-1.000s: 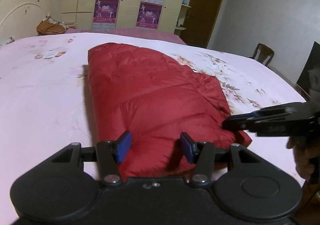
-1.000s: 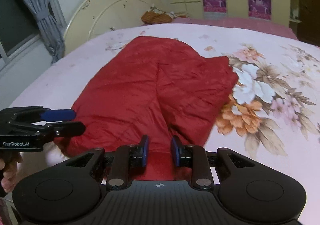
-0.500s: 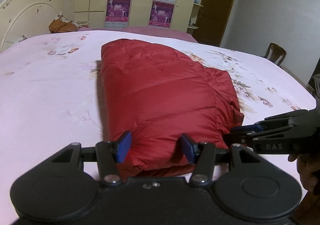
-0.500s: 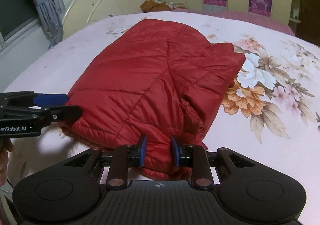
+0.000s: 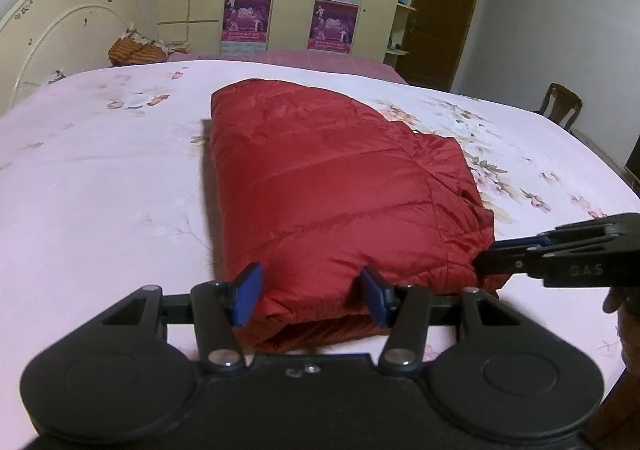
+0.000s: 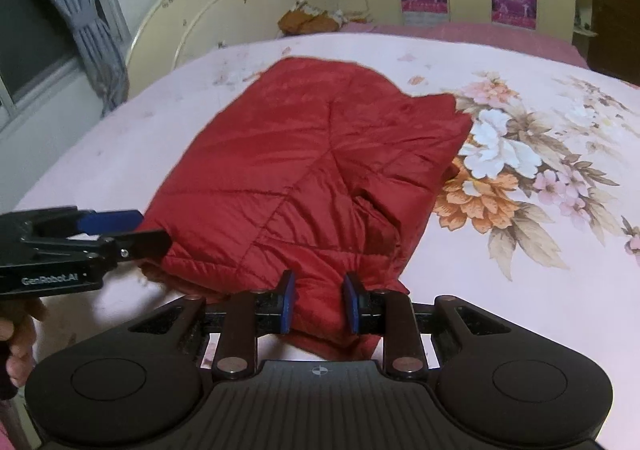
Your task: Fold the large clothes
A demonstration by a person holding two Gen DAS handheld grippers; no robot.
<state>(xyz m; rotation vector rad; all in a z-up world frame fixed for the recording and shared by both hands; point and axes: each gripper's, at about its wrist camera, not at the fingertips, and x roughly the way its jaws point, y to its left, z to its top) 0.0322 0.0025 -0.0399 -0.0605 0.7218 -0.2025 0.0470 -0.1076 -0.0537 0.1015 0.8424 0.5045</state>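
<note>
Jacket, red and quilted, lies folded mid-frame on the pink floral bed: puffy, light, slick-looking, likely to spring open. Left gripper clamps the near folded edge at bottom centre; right gripper pinches a bunched near corner. Thick seams look the best hold. Headboard upper left, chair far right; nothing blocks the way.

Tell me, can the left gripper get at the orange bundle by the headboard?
Probably not from here: the orange bundle lies far across the bed, and the left gripper is busy clamping the red jacket.
</note>
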